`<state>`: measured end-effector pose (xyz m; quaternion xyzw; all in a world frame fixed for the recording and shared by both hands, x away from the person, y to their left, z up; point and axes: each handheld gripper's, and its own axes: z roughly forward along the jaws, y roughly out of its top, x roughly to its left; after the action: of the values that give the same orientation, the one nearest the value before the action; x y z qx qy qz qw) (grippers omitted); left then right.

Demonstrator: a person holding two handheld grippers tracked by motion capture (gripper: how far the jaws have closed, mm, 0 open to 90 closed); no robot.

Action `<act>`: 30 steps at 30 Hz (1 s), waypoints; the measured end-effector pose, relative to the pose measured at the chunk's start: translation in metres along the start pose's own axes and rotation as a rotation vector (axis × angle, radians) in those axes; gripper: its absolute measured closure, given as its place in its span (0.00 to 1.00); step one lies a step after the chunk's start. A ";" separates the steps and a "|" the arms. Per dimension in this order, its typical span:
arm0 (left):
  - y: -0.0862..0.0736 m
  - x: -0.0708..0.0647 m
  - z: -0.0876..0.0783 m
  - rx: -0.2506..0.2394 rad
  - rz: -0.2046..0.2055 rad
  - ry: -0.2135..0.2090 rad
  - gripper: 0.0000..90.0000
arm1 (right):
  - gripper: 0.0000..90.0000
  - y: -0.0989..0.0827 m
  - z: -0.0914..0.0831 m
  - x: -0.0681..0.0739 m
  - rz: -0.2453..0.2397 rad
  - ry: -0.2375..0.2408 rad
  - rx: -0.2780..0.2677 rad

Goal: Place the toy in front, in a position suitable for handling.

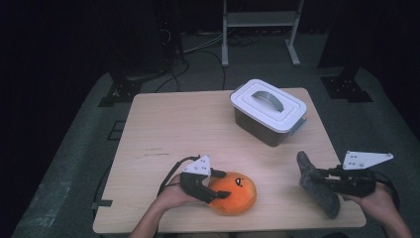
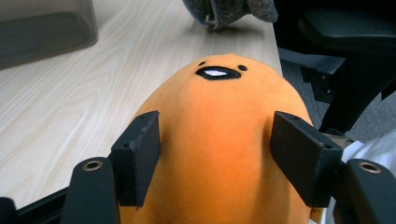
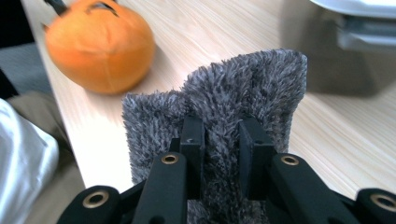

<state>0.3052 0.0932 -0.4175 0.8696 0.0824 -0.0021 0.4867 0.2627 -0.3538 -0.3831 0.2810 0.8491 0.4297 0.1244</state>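
Note:
An orange plush toy (image 1: 240,193) with a small black face lies near the table's front edge. My left gripper (image 1: 223,184) straddles it from the left. In the left gripper view the plush (image 2: 217,116) bulges between the two pads, which stand at its sides without denting it, so the left gripper (image 2: 217,154) reads as open. At the front right corner my right gripper (image 1: 317,178) is shut on a grey fuzzy sock (image 1: 324,198). Up close, the sock (image 3: 243,84) is pinched between the jaws of the right gripper (image 3: 223,135) and stands up past them.
A dark storage box with a white lid and handle (image 1: 267,106) stands at the back right of the wooden table (image 1: 173,129). A black chair (image 2: 345,28) sits beyond the table edge in the left gripper view. Dark floor, cables and a rack leg lie behind the table.

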 end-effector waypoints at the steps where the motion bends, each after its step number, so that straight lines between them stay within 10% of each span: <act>1: 0.000 0.000 0.000 -0.001 0.000 0.000 0.37 | 0.82 -0.002 -0.002 -0.001 0.000 -0.015 0.014; 5: 0.001 0.000 0.001 0.003 0.002 0.004 0.35 | 0.82 -0.009 0.006 -0.006 0.017 -0.029 0.042; 17: 0.001 -0.001 0.002 0.010 -0.002 -0.008 0.32 | 0.72 -0.031 0.086 0.004 0.049 0.124 0.162; 30: 0.001 -0.002 0.004 0.016 -0.005 -0.014 0.28 | 0.44 -0.029 0.062 0.007 0.089 0.117 -0.025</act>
<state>0.3038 0.0890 -0.4185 0.8732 0.0813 -0.0101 0.4804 0.2742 -0.3221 -0.4429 0.2915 0.8360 0.4611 0.0590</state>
